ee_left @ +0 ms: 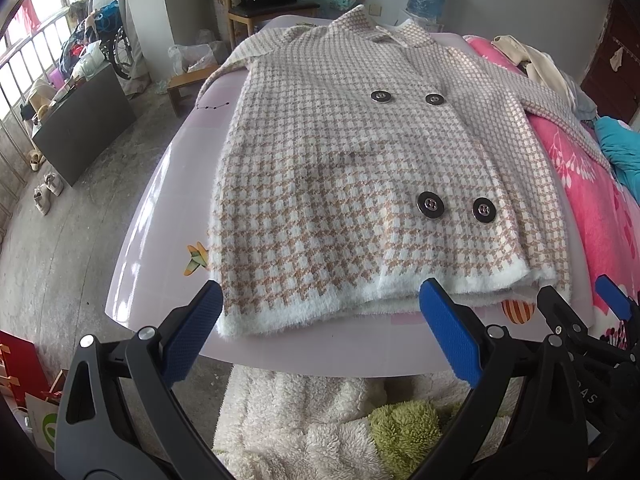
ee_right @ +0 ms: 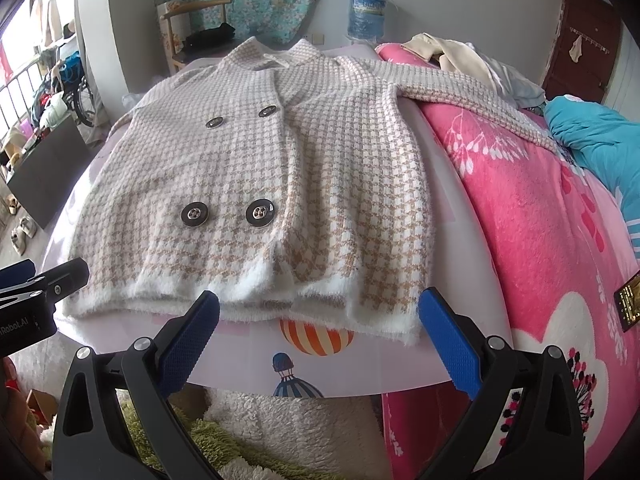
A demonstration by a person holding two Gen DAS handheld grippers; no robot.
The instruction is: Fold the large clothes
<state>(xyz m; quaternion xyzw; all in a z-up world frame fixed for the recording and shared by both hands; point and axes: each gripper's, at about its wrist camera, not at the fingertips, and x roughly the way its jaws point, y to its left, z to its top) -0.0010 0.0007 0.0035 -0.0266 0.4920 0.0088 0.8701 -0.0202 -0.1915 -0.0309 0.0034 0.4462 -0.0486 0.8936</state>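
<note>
Coat (ee_left: 340, 184), a fuzzy houndstooth knit w/ four dark buttons (ee_left: 430, 203), lay flat and front-up on the pale pink surface (ee_left: 160, 216), collar at the far end, white hem (ee_left: 304, 312) nearest the cameras. Going left to right: floor and clutter lay well off to the left; the coat's left sleeve ran off toward the far-left edge of the surface, its end not clear. Left hand-held gripper (ee_left: 320, 336) hovered just short of the hem, jaws spread wide, holding nothing. Right hand-held gripper (ee_right: 319, 336) sat beside it, likewise wide open and empty, lined up w/ the hem's right part near a balloon print (ee_right: 316, 336) on the surface. Further right, the other sleeve (ee_right: 472, 92) draped across a pink blanket (ee_right: 520, 220), w/ a teal cloth (ee_right: 596, 140) beyond. Judging by this, the fold hadn't begun: garment spread out, no crease made, so the step in hand was approach and first grasp. Next move prob. called for each gripper to close on a hem corner or a sleeve, pinching both layers, then carrying the fabric over evenly. Fluffy knit could slip or bunch, so a firm bite mattered.
</note>
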